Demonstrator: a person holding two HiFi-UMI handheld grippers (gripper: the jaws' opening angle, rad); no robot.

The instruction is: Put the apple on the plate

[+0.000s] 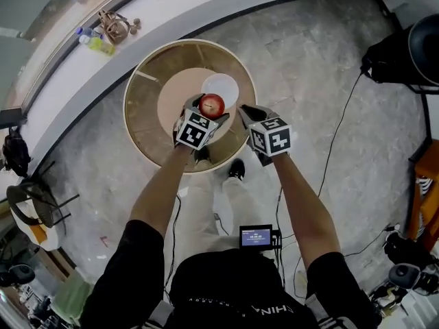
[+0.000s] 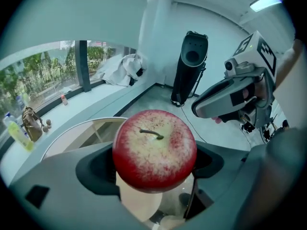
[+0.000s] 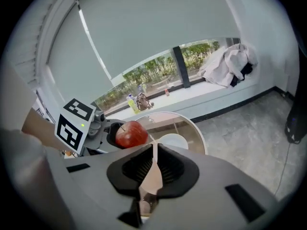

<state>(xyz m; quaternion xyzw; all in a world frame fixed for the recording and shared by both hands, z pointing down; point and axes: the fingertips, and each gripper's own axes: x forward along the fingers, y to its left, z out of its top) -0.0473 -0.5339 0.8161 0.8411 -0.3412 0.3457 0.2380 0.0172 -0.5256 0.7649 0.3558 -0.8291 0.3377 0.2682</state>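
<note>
A red apple [image 1: 212,105] with a pale top and short stem is clamped in my left gripper [image 1: 208,112], held above the round table. In the left gripper view the apple [image 2: 154,150] fills the space between the jaws of my left gripper [image 2: 154,166]. A white plate [image 1: 221,88] lies on the table just beyond the apple. The plate [image 3: 173,141] and the apple [image 3: 131,133] also show in the right gripper view. My right gripper [image 1: 245,113] hovers to the right of the apple, its jaws pressed together with nothing between them [image 3: 154,166].
The round table [image 1: 147,108] has a wooden rim and a lighter centre. A white window ledge [image 1: 82,60] curves behind it with bottles [image 1: 96,43] and a small bag [image 1: 114,26]. Black equipment [image 1: 405,53] and cables lie on the stone floor at the right.
</note>
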